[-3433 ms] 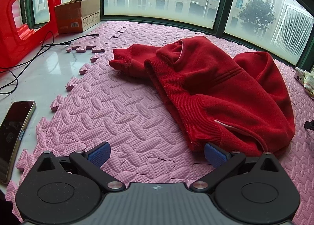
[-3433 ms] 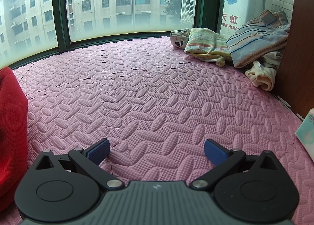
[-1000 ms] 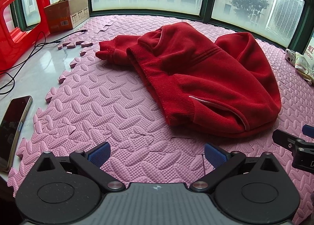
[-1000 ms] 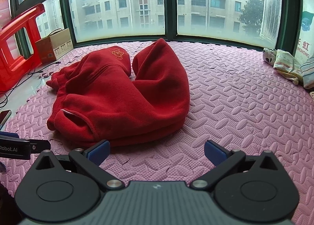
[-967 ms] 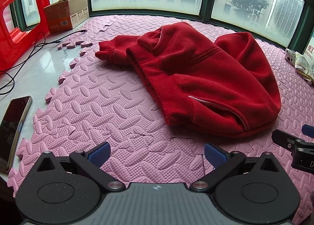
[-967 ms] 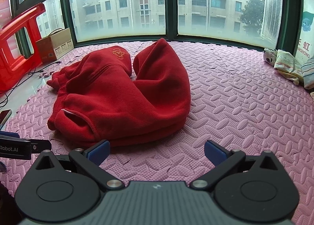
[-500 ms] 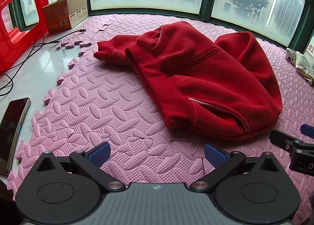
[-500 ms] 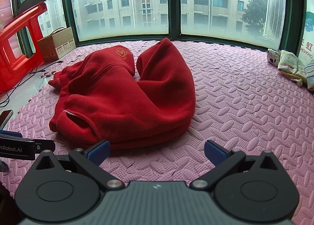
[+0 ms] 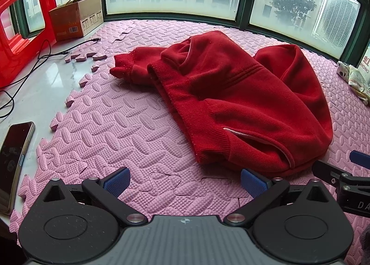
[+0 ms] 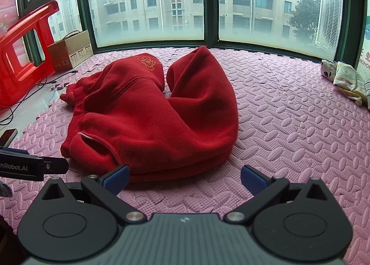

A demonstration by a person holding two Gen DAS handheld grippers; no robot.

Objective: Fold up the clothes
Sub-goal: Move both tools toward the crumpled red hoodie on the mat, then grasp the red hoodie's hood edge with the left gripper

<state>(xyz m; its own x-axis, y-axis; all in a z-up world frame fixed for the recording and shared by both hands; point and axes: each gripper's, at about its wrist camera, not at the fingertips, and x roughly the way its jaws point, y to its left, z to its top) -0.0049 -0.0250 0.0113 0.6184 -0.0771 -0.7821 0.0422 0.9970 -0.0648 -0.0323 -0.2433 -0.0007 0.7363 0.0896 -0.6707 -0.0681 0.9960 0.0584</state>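
Left hand-held gripper [image 9: 183,178]: jaws wide, holding nothing, low over the mat [image 9: 120,126] just short of the hoodie's near hem.
Right hand-held gripper [image 10: 183,176]: jaws wide, empty; its left pad [image 10: 115,176] sits just beside the hoodie's near edge.
Hoodie [image 9: 242,103]: red, crumpled in a heap on the mat, sleeve bunched on its far left, nothing folded yet.
Near the hoodie: phone [image 9: 13,149] and cable [image 9: 46,57] off the mat to its left; other clothes [image 10: 346,80] well apart to its right.
Risk: thick bunched layers may make a pinch catch several plies, so the heap drags instead of spreading.
Risk: a shallow grip on the hem could slip.
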